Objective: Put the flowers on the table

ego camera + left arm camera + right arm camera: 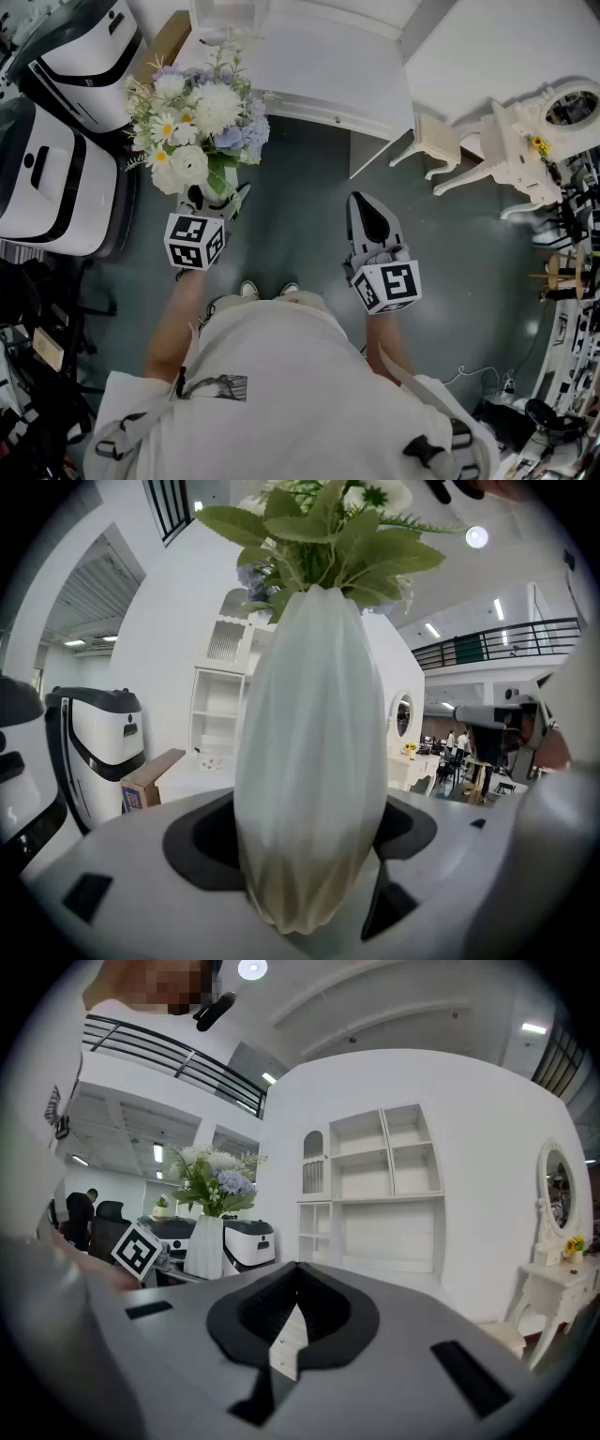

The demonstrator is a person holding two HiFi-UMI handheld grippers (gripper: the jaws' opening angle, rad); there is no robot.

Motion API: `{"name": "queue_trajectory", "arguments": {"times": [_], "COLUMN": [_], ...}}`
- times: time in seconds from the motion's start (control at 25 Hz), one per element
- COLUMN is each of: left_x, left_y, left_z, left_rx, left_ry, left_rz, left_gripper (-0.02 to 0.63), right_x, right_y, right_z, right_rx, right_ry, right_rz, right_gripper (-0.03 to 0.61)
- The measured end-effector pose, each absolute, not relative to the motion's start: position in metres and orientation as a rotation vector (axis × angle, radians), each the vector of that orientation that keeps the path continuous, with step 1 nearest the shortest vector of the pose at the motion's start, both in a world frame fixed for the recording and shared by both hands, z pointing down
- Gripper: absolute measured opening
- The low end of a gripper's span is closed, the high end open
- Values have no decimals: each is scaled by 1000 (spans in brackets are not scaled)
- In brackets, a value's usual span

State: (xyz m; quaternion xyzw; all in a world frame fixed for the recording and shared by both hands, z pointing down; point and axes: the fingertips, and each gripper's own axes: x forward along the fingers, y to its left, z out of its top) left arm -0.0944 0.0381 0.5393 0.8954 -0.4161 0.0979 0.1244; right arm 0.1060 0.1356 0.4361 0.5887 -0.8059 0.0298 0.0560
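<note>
In the head view we see the flowers in the left gripper, just short of the white table, with white-and-black machines left of it. In the left gripper view its wide-spread jaws clamp the white vase; a cardboard box on the table bears a label too small to read. In the right gripper view the right gripper is pressed together, empty.

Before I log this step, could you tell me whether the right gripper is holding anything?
No, the right gripper has its jaws closed together with nothing between them.
</note>
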Motion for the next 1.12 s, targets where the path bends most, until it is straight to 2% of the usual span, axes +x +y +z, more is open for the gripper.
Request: {"name": "queue_trajectory", "arguments": {"times": [0.52, 1.12], "left_x": [-82, -6], "left_y": [40, 15], "left_z": [531, 515], "left_rx": [2589, 2593], "left_ry": [-1294, -1402], "left_rz": [252, 199], "left_gripper": [380, 380], "right_x": [135, 249], "right_y": [144, 147], "right_z": [427, 432], "right_rx": [1796, 1825], "right_ry": [-2515, -2469], "right_rz": [108, 100], "right_gripper": [10, 11]}}
